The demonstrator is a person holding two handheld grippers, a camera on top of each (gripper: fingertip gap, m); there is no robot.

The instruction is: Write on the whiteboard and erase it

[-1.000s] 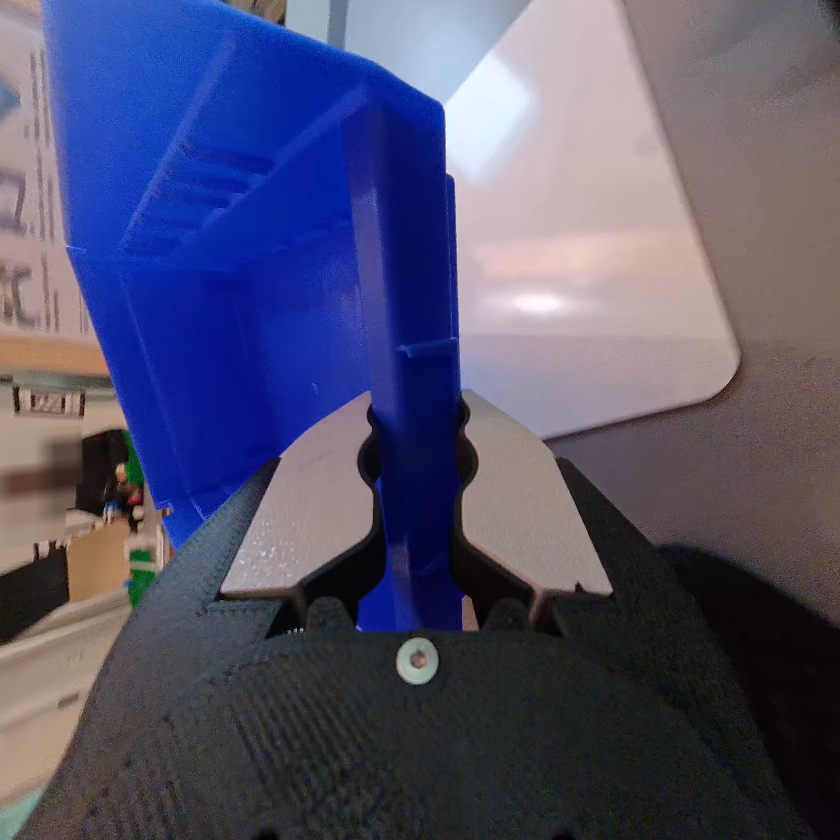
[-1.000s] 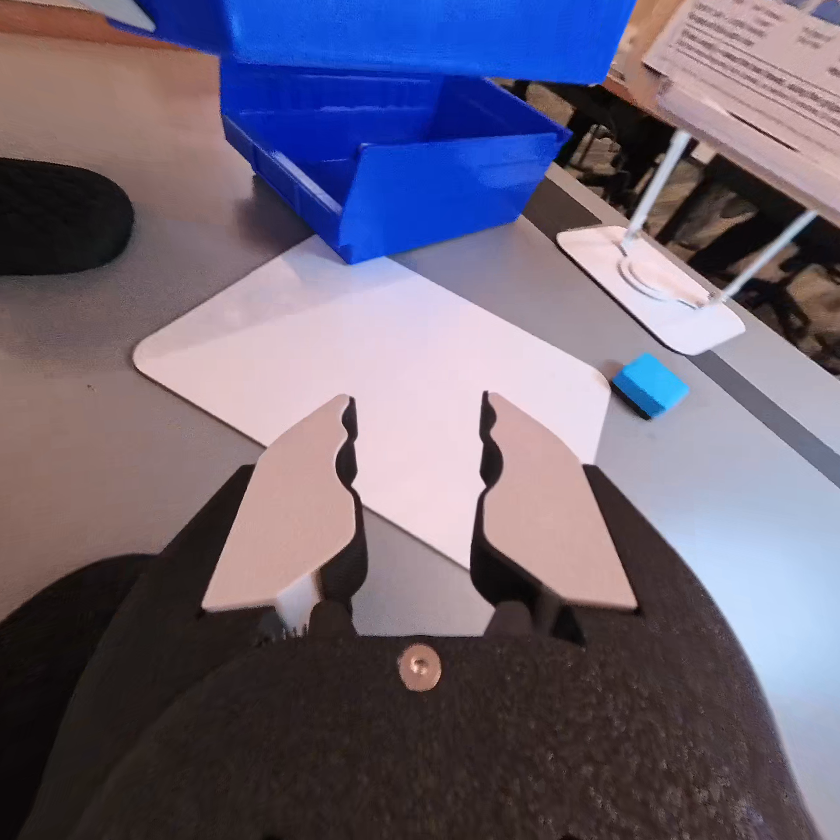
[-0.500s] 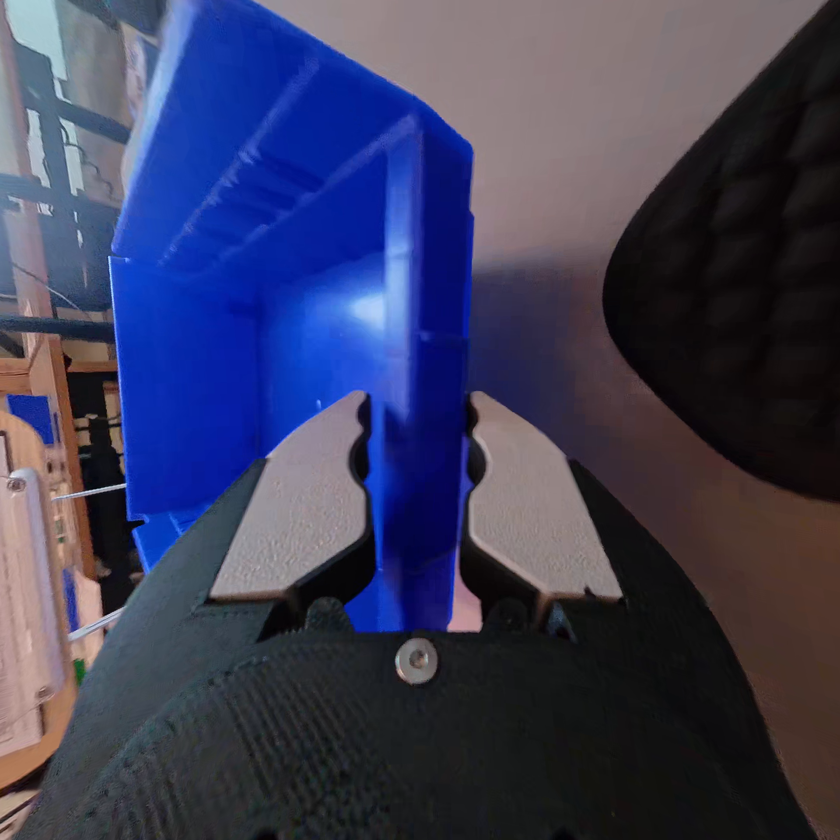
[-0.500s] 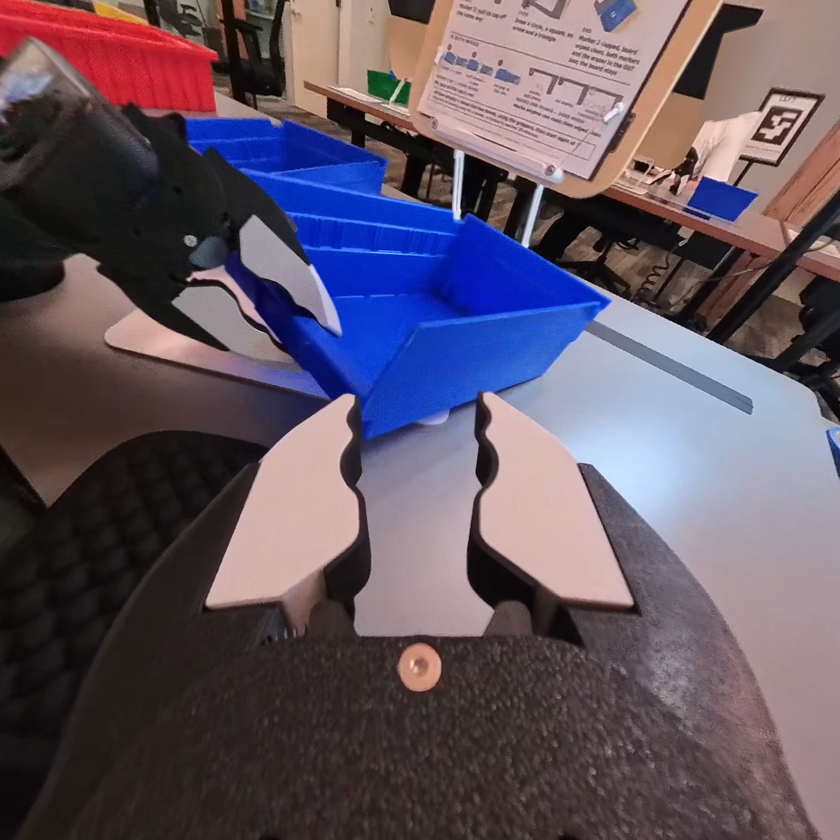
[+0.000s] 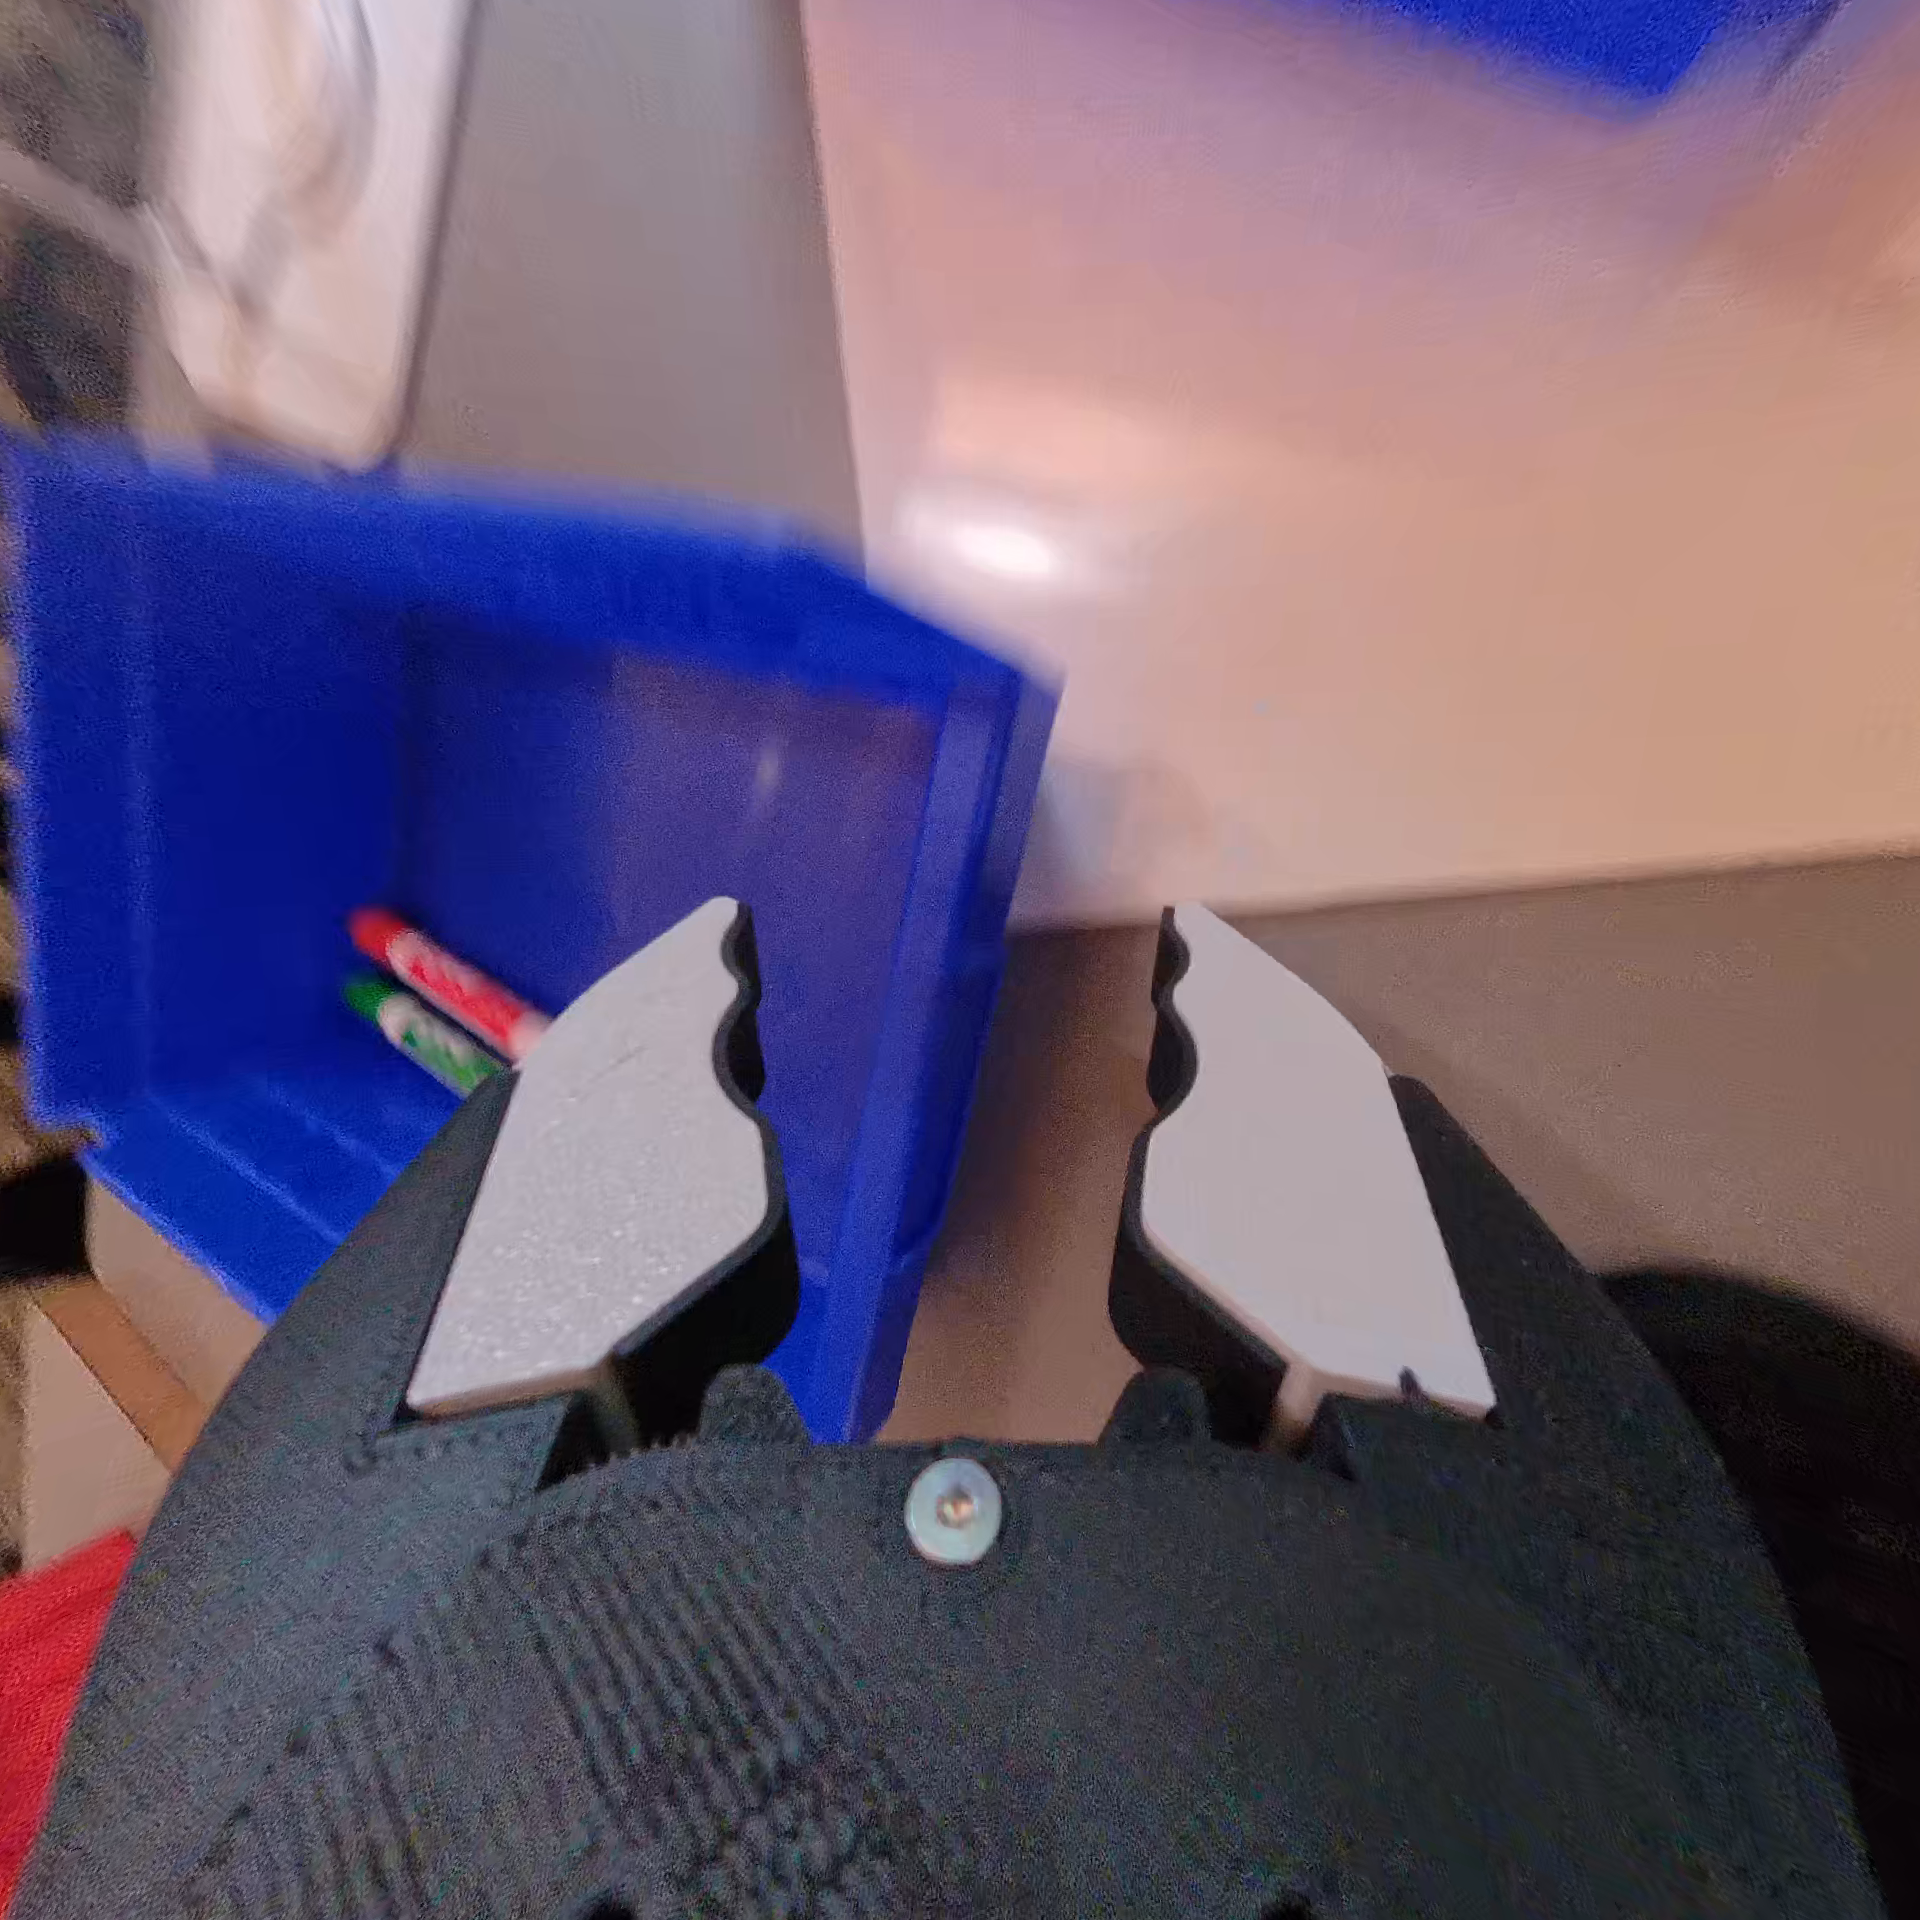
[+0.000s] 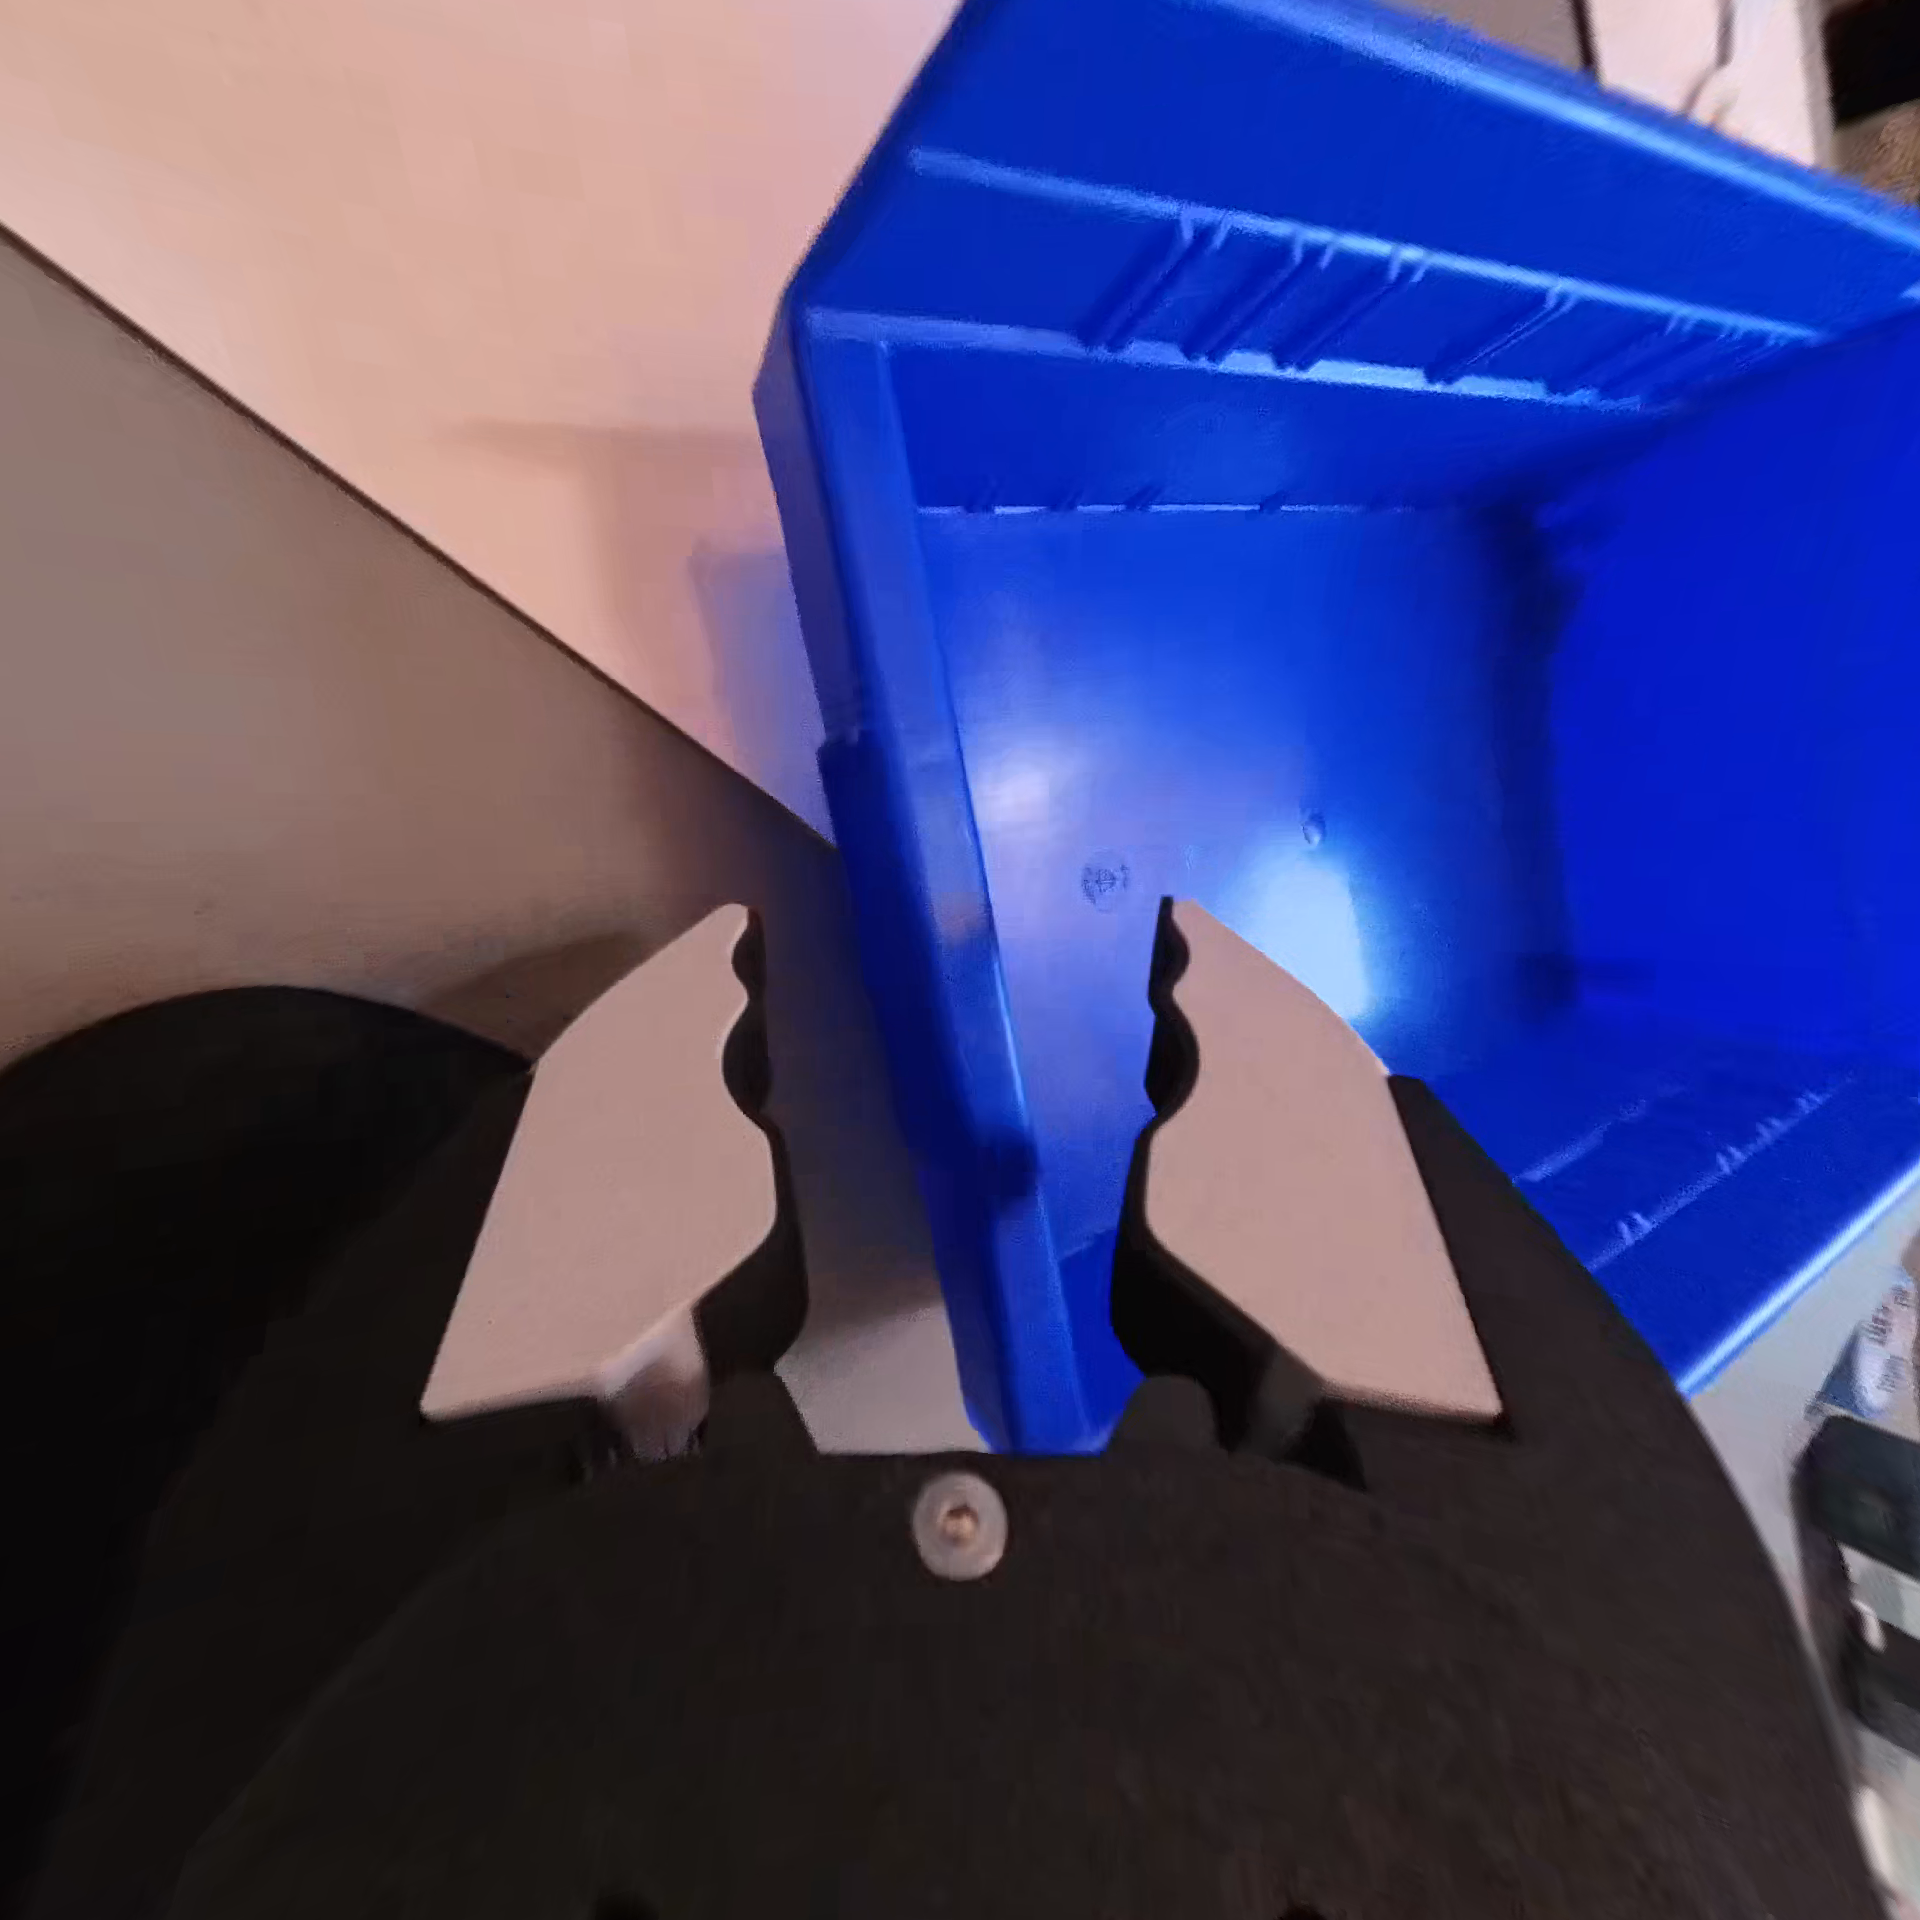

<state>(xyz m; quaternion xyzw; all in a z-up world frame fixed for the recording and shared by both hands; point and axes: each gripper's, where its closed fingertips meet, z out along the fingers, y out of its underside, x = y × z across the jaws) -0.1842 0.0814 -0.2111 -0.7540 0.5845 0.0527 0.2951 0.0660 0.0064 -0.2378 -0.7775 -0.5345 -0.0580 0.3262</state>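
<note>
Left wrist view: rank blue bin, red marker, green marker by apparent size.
1. Blue bin, largest by far.
2. Red marker and green marker: look alike; the left gripper's finger hides their ends, so unranked.

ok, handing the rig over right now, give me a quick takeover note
Left gripper: open, holding nothing, its fingers straddling the side wall of a blue bin that holds a red marker and a green marker.
Right gripper: open, fingers straddling the wall of an empty blue bin, not clamped.
Whiteboard: flat on the grey table, no writing visible.
Done: nothing written.
Left: take a marker, write, erase. No eraser in view.
</note>
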